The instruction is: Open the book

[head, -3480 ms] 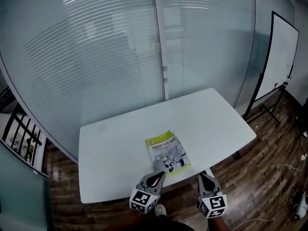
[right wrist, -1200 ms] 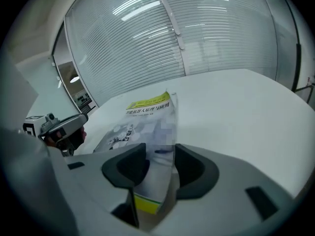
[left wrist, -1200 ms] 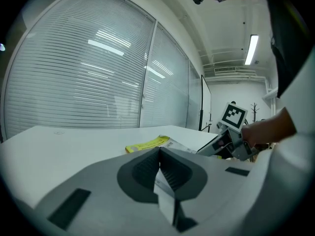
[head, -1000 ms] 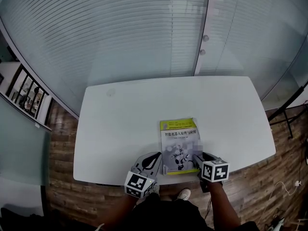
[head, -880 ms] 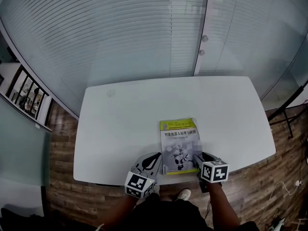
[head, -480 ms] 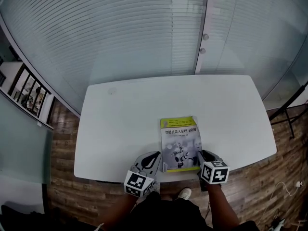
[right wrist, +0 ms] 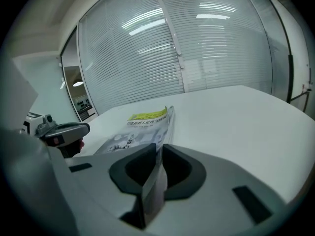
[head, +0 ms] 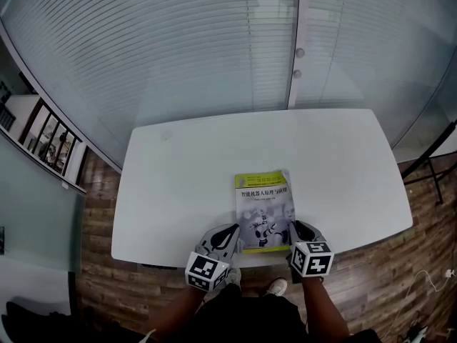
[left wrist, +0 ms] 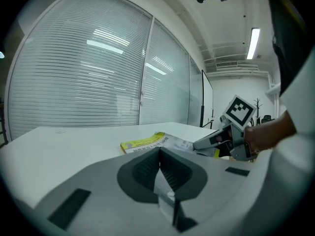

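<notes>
A closed book (head: 263, 206) with a yellow-green and grey cover lies near the front edge of the white table (head: 178, 177). My right gripper (head: 294, 229) is at the book's near right corner, its jaws closing. In the right gripper view the book (right wrist: 142, 127) has its cover's edge running between the jaws of the right gripper (right wrist: 160, 149), which pinch it. My left gripper (head: 227, 234) sits just left of the book's near left corner, jaws together and holding nothing. The left gripper view shows the left gripper (left wrist: 160, 150), the book (left wrist: 147, 142) and the right gripper (left wrist: 216, 140).
A glass wall with blinds and a door with round knobs (head: 298, 52) stands behind the table. A shelf (head: 50, 148) is at the left and a whiteboard stand's legs (head: 428, 170) at the right. Below the front edge are wooden floor and the person's shoes.
My right gripper has shifted slightly inward onto the book's near right corner. The left gripper has stayed in place. The book still lies flat.
</notes>
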{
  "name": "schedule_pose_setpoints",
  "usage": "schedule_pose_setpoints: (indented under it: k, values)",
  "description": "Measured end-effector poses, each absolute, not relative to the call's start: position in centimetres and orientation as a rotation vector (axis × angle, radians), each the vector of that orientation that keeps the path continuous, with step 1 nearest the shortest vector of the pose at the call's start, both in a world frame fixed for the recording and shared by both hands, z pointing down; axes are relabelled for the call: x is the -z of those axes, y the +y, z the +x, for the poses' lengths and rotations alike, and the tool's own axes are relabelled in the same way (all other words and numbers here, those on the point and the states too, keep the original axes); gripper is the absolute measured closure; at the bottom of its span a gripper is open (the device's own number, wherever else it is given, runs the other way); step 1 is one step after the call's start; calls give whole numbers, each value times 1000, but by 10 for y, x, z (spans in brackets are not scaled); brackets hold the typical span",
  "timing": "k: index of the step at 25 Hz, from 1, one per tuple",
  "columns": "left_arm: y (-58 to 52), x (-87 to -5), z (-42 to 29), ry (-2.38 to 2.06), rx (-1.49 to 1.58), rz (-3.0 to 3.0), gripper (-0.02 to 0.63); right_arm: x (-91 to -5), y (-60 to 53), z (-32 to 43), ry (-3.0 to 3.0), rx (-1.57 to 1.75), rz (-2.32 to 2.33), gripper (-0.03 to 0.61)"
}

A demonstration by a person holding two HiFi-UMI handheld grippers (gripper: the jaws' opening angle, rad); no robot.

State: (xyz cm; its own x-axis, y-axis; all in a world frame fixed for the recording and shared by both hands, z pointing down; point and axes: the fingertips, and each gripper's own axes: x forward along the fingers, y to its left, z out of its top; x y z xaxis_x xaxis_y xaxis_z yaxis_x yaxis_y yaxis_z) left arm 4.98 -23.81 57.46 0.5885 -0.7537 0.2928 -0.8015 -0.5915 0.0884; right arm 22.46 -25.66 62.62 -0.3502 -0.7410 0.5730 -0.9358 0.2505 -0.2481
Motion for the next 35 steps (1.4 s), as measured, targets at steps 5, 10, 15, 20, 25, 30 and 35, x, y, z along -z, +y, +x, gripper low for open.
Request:
schedule_pose_setpoints:
  k: [5,10,15,20,25,30,35]
  values:
    - [-238,-569,64,-1317,-337,2606,597,-627,-255,224,-2221,-777,1510,528]
    - [-235,-569,73,-1344,-384,2607,597,-626,-258,223,-2264,-724,1466,529]
    - [-228,-568,80,-1396,-399,2574,597,-624,-265,224,-2315,-702,1426,532]
    - [-209,-564,78,-1510,-374,2500,597,-621,-265,226,-2352,-687,1408,532]
    - [-193,-566,70,-1552,-345,2444,597,-620,-267,226,-2355,-668,1430,535]
    - [-185,-563,53,-1548,-326,2450,597,-615,-267,225,-2322,-619,1481,535]
    - [-178,-559,27,-1537,-286,2461,597,-604,-268,223,-2266,-517,1555,540]
